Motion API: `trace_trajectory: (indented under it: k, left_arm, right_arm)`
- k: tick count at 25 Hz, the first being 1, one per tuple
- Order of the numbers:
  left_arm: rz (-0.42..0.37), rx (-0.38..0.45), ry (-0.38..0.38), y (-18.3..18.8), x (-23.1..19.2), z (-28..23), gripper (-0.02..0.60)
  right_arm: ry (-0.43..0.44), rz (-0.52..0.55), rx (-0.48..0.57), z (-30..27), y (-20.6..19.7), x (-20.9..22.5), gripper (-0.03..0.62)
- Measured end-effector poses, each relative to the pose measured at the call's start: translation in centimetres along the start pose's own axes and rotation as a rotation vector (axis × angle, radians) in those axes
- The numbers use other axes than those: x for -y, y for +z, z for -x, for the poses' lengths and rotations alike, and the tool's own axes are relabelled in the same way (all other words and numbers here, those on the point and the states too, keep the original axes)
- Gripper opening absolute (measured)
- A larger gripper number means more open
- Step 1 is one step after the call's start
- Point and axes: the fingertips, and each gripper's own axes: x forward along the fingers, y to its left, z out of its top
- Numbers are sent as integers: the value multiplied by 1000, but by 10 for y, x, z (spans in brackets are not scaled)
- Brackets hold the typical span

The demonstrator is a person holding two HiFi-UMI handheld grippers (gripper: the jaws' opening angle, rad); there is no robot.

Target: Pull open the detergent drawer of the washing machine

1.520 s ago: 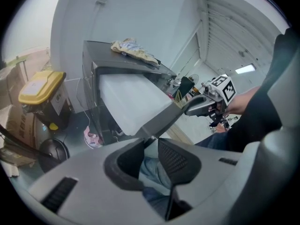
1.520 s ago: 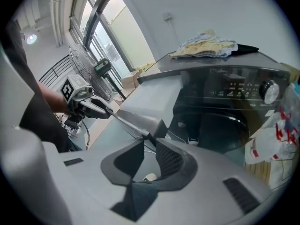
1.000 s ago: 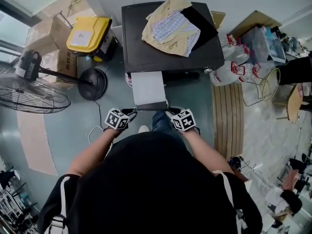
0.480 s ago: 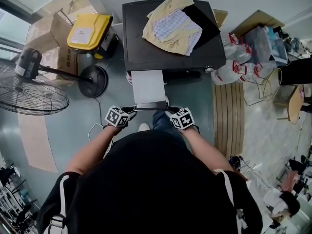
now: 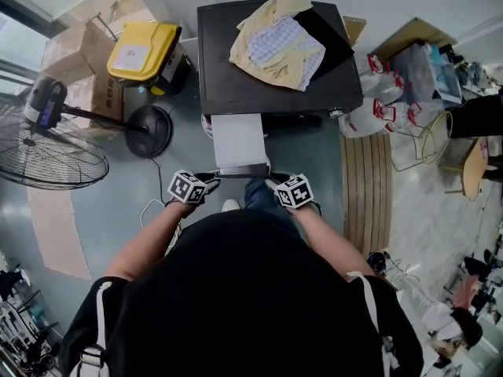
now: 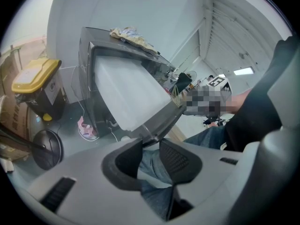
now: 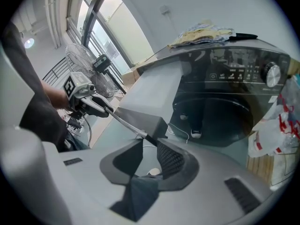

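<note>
While you lean over the washing machine [image 5: 236,93], your forearms [image 5: 149,238] reach forward and down and converge, so that the left gripper [image 5: 212,179] and the right gripper [image 5: 273,181] meet the two front corners of the detergent drawer [image 5: 238,141]. That drawer stands pulled well out of the machine's front, near its left edge, toward you. Your left fingers [image 6: 174,161] are easing apart, with the drawer's front panel [image 6: 161,121] caught only at their very tips. Your right fingers [image 7: 169,159] are easing apart too, their tips pinching the panel's other corner.

Against a second ago, nothing has shifted: the drawer is out as far, and both grippers sit at the same corners.

The drawer is a pale, smooth, rectangular tray with a dark grey front. The machine is dark and glossy, with a round door [image 7: 211,116]. The finger pads are black and finely gridded. Crumpled yellow and checked clothes [image 5: 275,42] lie toward the machine top's back right corner.
</note>
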Motion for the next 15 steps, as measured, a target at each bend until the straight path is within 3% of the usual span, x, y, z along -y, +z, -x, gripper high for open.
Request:
trace_trajectory:
  k: [15]
  left_arm:
    - [37,-5,-4,-6,-1,20,114]
  right_arm:
    - [-56,-30,35,23,-6,4,95]
